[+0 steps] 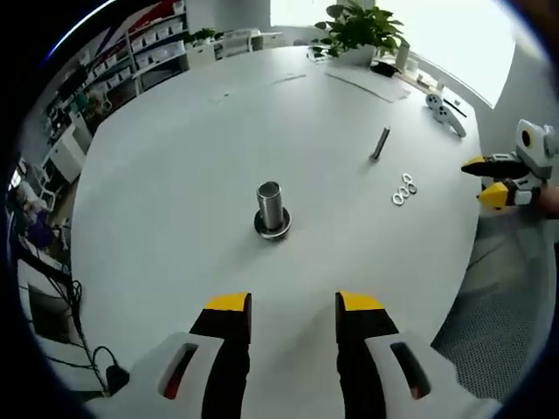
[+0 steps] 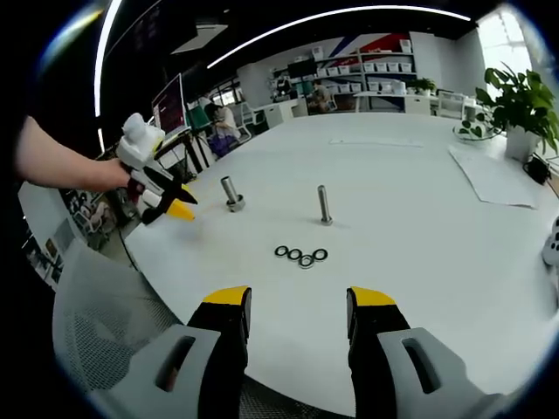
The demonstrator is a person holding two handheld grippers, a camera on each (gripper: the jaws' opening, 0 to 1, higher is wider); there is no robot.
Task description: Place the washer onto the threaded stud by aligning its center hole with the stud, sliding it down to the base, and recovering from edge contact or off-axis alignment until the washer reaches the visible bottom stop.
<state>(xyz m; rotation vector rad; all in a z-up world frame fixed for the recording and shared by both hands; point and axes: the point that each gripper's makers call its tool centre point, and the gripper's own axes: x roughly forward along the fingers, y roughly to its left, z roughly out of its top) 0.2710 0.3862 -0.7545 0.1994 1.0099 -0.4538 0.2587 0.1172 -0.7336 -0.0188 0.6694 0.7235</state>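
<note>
The white table (image 1: 175, 175) carries few things. In the left gripper view a short, thick metal cylinder on a round base (image 1: 272, 209) stands upright just ahead of the left gripper (image 1: 293, 307), at about 12 o'clock from its jaws, with bare table between. Further out, toward 1 o'clock, the slim threaded stud (image 1: 380, 144) stands alone, and the washers (image 1: 403, 189) lie flat in a small cluster near it, toward 2 o'clock. A potted plant (image 1: 360, 30) and papers sit at the far edge of the table.

In the right gripper view the washers (image 2: 301, 255) lie in a short row straight ahead of the right gripper (image 2: 300, 307), at 12 o'clock, close in front of the jaws. The threaded stud (image 2: 324, 205) stands upright just beyond them, apart from them. The thick cylinder (image 2: 231, 194) stands at 11 o'clock, near the left gripper (image 2: 170, 202), which a hand (image 2: 105, 175) holds over the table's edge.

Both pairs of jaws stand wide apart and hold nothing. A mesh chair back (image 2: 105, 314) lies below the table's edge at 9 o'clock.
</note>
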